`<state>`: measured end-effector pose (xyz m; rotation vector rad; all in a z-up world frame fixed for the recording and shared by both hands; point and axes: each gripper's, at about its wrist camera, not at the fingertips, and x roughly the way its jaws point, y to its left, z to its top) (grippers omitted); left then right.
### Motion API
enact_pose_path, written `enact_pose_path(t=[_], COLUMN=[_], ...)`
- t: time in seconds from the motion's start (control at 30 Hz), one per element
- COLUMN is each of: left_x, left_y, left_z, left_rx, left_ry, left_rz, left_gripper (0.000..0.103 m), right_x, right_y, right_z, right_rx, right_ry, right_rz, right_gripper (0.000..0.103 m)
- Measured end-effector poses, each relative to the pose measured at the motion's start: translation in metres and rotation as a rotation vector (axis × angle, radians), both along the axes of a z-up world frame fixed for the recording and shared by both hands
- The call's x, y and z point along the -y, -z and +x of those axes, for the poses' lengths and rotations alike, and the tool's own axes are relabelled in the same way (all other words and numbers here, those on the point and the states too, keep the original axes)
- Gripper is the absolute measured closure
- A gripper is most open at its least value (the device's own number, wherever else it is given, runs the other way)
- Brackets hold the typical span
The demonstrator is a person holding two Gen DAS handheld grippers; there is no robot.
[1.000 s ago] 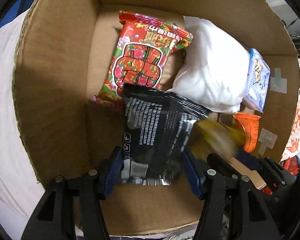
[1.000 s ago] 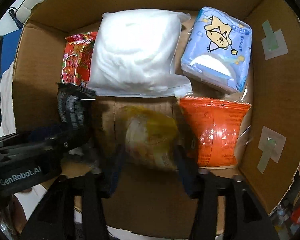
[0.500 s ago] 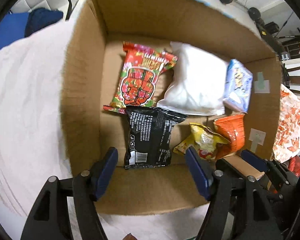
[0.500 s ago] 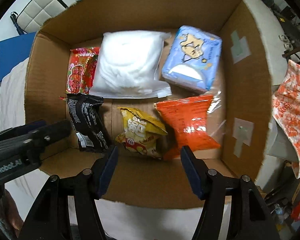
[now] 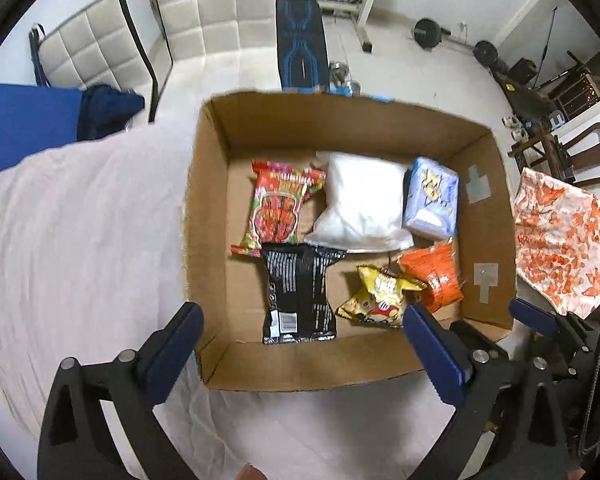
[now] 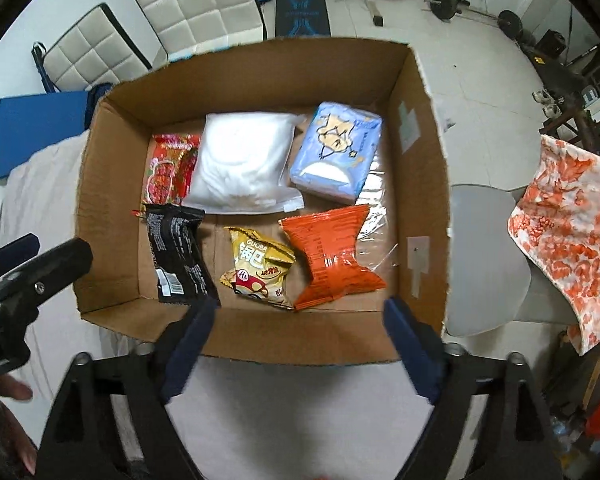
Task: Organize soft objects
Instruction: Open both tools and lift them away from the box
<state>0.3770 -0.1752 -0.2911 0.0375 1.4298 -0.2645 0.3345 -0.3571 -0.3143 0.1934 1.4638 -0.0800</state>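
An open cardboard box (image 5: pixel 204 216) (image 6: pixel 100 200) holds several soft packs. A black snack bag (image 5: pixel 298 292) (image 6: pixel 178 254) and a yellow snack bag (image 5: pixel 380 296) (image 6: pixel 258 270) lie along its near side, with an orange bag (image 5: pixel 434 276) (image 6: pixel 332 254) at the right. Behind them lie a red printed bag (image 5: pixel 278 208) (image 6: pixel 170 168), a white pouch (image 5: pixel 362 204) (image 6: pixel 240 164) and a blue tissue pack (image 5: pixel 432 200) (image 6: pixel 336 152). My left gripper (image 5: pixel 300 316) hangs above the box's near wall, jaws opening, nothing between them. My right gripper (image 6: pixel 300 308) does the same, its jaws opening and empty.
The box rests on a surface under a white cloth (image 5: pixel 80 240). An orange-patterned cloth (image 5: pixel 560 240) (image 6: pixel 572 240) hangs over a chair at the right. White padded chairs (image 6: pixel 196 4), a blue mat (image 5: pixel 24 128) and gym weights (image 5: pixel 428 32) stand on the floor behind.
Both grippers let go, the left of the black bag and the right of the yellow bag. They rose out of the box and their jaws spread wide. Both bags now lie on the box floor.
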Motion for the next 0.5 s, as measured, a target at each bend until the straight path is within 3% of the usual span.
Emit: enact_pose_path(t=[0.07, 0.17, 0.5], left_x=[-0.002, -0.002, -0.002], left_y=[-0.012, -0.023, -0.051], left_z=[-0.004, -0.008, -0.029], left_rx=[0.040, 0.082, 0.168], left_ry=[-0.001, -0.007, -0.025], left_rz=[0.003, 0.002, 0.008], left_gripper=[0.001, 0.001, 0.001], right_x=[0.003, 0.008, 0.020], right_y=[-0.007, -0.017, -0.066], right_z=[-0.004, -0.008, -0.031], right_rx=[0.020, 0.053, 0.168], right_ry=[0.010, 0.022, 0.053], right_rz=[-0.006, -0.035, -0.039], right_gripper=[0.012, 0.000, 0.000])
